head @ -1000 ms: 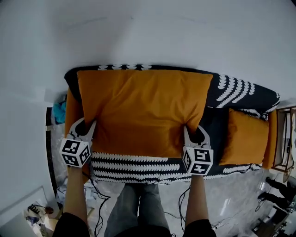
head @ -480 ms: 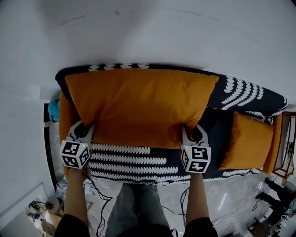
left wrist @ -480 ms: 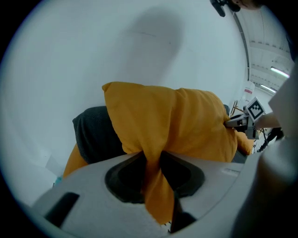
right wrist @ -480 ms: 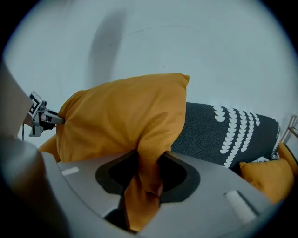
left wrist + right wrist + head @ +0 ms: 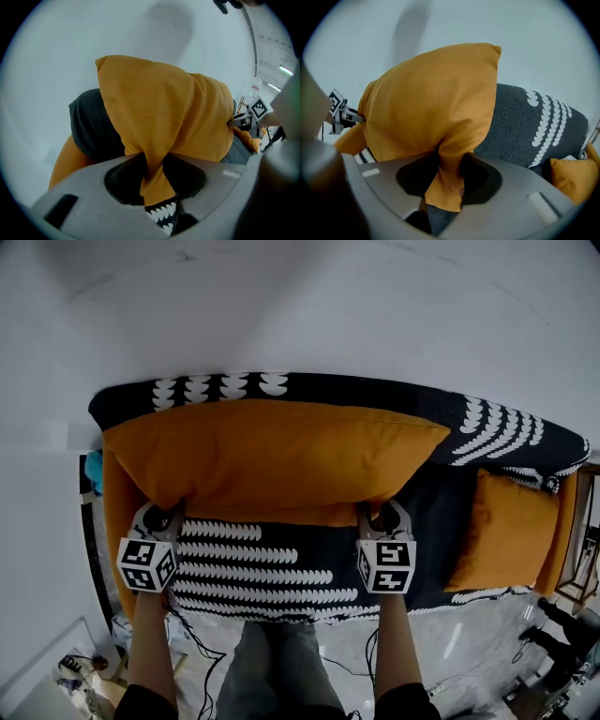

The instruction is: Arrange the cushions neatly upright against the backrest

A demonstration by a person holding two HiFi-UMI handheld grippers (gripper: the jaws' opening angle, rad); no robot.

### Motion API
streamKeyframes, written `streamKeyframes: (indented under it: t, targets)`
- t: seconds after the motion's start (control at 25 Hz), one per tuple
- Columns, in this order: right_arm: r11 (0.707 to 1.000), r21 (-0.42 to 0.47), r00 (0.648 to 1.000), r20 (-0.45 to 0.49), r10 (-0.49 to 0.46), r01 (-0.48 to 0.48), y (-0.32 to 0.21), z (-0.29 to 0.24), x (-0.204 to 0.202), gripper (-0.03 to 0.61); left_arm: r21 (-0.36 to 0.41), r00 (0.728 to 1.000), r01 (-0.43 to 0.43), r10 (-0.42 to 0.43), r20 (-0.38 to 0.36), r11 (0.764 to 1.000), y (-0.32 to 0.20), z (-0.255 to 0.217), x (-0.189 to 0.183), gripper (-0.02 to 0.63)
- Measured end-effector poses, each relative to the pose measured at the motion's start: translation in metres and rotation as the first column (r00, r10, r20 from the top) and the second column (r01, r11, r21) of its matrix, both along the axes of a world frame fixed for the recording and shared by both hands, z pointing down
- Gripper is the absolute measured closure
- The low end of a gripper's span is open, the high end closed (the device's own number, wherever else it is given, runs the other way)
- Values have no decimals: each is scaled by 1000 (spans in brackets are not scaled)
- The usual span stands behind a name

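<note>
Both gripper views, unlike head view, show left gripper and right gripper fingers clamping cushion corners.

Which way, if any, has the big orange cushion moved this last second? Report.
Yes: the cushion has sunk against the backrest, whose patterned top now shows above it; more seat shows.
</note>
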State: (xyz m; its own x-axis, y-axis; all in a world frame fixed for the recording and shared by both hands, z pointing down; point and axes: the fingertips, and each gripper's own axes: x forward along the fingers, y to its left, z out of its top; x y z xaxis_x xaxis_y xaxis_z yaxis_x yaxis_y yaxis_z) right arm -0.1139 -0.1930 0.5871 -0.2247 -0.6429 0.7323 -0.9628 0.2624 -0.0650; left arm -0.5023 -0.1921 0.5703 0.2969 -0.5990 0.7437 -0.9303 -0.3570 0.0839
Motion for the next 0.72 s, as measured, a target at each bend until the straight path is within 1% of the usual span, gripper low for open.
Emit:
streamKeyframes:
  t: [0.2,0.32,0.48,0.56,0.64,0.72]
  targets:
    - [1000,5,1000,21,9,-9,-5,7,5,410,7,999,25,-24,-22,1000,-3,4,3,485]
    - [1000,-1,999,43,23,-23,-5,11,8,388,1,999,42,-42,-26,999,-2,6,1,471]
    - [999,-28,997,63,40,-38,-3,16,12,364,-15,996,87,-87,-17,996,-1,10,-3,430]
    - [999,-31,997,55,44,-42,0,15,15,351,-18,993,112,-113,-20,994,1,8,-5,404]
    - [998,-31,997,47,55,-53,6,9,19,348,-17,986,153,-154,-61,988,8,1,-8,390]
    - [997,-22,996,50,70,-69,11,1,24,356,-12,973,204,-204,-107,979,15,-8,-13,391]
